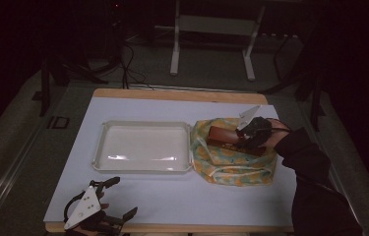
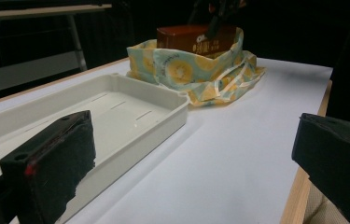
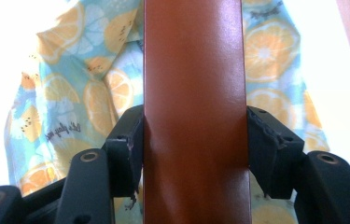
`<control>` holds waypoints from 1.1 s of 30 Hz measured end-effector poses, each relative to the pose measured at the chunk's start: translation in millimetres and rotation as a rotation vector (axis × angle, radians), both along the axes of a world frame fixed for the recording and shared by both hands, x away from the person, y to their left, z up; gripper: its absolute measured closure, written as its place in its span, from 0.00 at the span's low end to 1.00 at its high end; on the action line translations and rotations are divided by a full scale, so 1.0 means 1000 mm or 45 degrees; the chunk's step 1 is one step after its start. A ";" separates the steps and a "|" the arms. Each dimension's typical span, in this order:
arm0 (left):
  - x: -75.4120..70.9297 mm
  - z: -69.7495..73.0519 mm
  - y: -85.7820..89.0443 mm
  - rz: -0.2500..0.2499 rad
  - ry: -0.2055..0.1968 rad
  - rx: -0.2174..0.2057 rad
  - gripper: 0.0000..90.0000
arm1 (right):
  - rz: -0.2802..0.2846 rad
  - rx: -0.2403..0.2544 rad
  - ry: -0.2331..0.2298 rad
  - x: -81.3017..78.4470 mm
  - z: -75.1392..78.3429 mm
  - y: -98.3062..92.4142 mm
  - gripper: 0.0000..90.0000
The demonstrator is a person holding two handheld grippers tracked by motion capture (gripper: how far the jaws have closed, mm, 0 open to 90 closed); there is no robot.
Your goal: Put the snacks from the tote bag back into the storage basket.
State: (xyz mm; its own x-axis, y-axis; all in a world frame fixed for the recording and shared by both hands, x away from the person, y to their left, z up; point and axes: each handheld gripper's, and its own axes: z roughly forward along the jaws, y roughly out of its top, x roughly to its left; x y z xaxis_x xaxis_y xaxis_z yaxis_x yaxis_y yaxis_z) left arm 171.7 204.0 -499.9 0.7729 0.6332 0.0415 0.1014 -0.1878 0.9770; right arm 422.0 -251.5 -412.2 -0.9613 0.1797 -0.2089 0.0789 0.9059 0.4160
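While the right gripper pinches the brown box across its width, long axis running straight out from the jaws, the box sits in the fruit-print bag just beside the tray; left gripper, jaws spread, hovers well apart at the bench edge.

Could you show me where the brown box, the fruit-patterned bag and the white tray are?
brown box (image 3: 195,93): right gripper view, its broad glossy face between the jaws.
fruit-patterned bag (image 1: 231,164): high view, its front cloth wall.
white tray (image 1: 142,167): high view, its near rim.
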 end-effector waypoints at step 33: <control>0.000 0.000 -0.001 -0.008 0.002 0.010 0.00 | 0.124 -0.038 -0.031 -0.015 0.075 0.060 0.48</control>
